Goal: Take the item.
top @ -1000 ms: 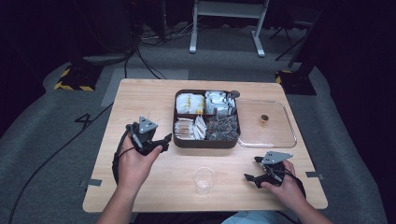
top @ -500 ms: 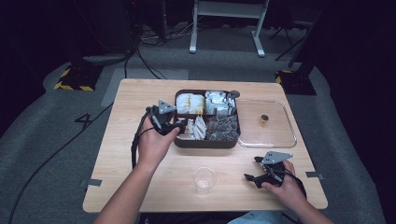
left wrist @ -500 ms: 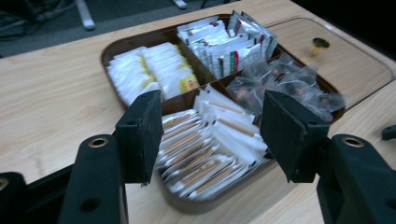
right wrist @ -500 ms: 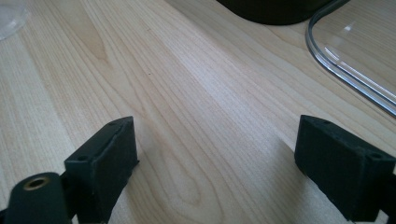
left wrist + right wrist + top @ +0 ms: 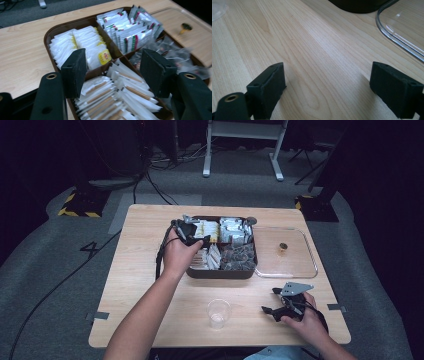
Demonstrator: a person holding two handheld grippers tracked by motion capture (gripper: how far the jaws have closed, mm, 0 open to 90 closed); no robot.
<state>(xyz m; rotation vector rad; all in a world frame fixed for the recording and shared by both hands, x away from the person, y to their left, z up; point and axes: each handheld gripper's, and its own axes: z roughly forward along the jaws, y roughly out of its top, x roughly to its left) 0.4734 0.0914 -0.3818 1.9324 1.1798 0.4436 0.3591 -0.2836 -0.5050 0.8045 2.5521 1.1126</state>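
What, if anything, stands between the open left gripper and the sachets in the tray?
Nothing visible. The left gripper hangs open over the tray, whose clear lid lies aside on the table; the sachets lie uncovered between its jaws.

The dark packets [image 5: 172, 53] are blurred beyond reading, and the clear cup [image 5: 218, 8] is clipped at the corner.

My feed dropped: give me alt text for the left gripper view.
The left hand-held gripper hangs open over a brown divided tray, above long sachets. Beyond lie yellow-tagged tea bags and striped packets.
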